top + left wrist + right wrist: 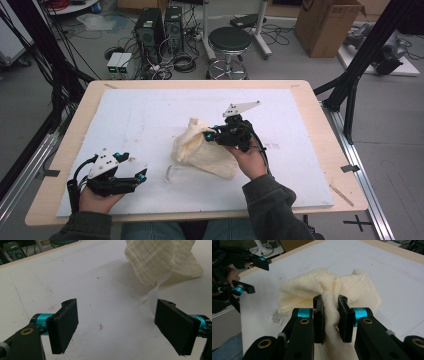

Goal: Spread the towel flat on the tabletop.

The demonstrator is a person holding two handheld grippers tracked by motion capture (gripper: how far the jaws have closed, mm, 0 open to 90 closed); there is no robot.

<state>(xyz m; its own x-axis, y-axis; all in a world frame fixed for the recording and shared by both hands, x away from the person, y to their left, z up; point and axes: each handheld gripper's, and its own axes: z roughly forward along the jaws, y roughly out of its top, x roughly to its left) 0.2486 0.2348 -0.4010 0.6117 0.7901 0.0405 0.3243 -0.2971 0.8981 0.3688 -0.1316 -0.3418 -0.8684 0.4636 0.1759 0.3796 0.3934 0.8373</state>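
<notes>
From the high view we see the crumpled cream woven cloth (204, 148) lying mid-way across the white foam board (150, 115), our right gripper (212, 135) at its top. In the left gripper view our left gripper (116, 326) gapes empty, near the cloth (162, 260). In the right gripper view, the jaws pinch a fold of cloth (329, 305).

You have a cream, waffle-textured towel (204, 147) on a white sheet (150, 115) over the pale wood worktop (75, 125); your jaws are black with teal collars.
</notes>
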